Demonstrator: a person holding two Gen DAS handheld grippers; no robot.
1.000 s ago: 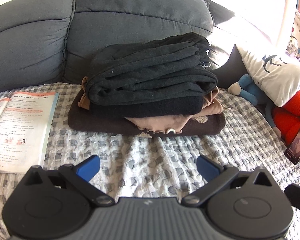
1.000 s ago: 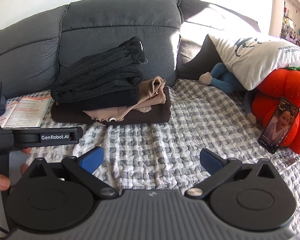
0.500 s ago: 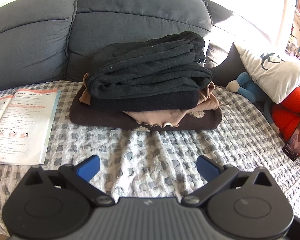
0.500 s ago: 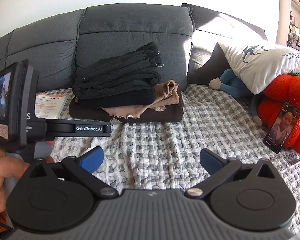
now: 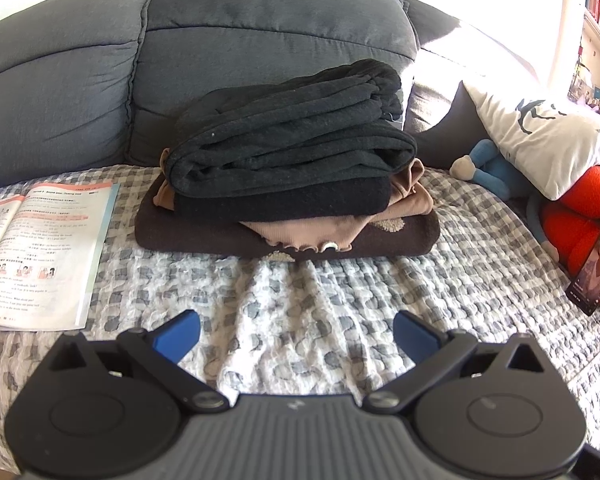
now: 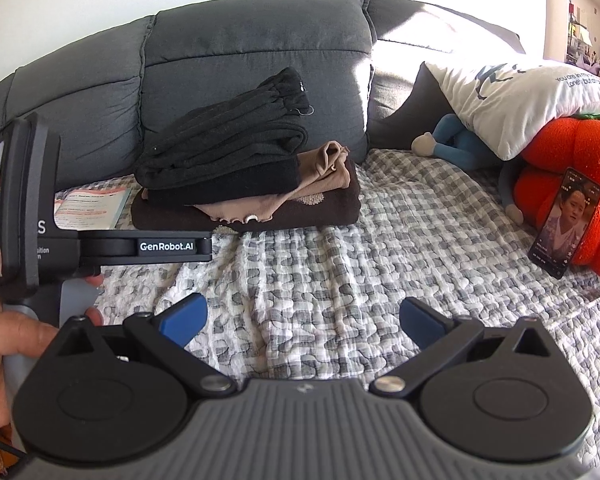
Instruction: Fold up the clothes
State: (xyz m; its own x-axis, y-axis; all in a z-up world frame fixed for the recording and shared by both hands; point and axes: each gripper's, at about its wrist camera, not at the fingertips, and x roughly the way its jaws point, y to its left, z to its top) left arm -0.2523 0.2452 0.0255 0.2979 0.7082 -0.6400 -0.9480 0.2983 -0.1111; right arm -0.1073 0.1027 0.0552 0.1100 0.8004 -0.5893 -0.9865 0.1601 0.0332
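- Against the far back cushion of the dark grey sofa (image 5: 260,52), a stack of folded clothes (image 5: 288,184) sits on the grey-and-white checked quilted cover (image 5: 300,300), about the middle of the seat.
- Top of the stack is a bulky black knit garment (image 5: 292,144), folded in several thick layers; under it a tan ribbed garment (image 6: 320,176) pokes out at the right and near edges, and a flat dark brown piece (image 5: 400,236) forms the base.
- Both sets of tongs hang above the cover on the near side, well apart from the stack: the left tongs (image 5: 296,332) spread wide with nothing between them, the right tongs (image 6: 303,314) likewise spread and empty.
- I'd judge it all soft, limp and light; nothing fragile, but the layers would slide and sag if pinched at one point.
- Best hold, to my eye, is on a folded edge or corner, one pair of tongs at each end, biting through all the layers.
- The knit looks thick, so a shallow bite might catch only the outer layer.
- Off to the left lies an open paperback textbook (image 5: 40,248); to the right, a phone (image 6: 566,222) leans on an orange pumpkin-shaped plush cushion (image 6: 572,168), clear of the work.
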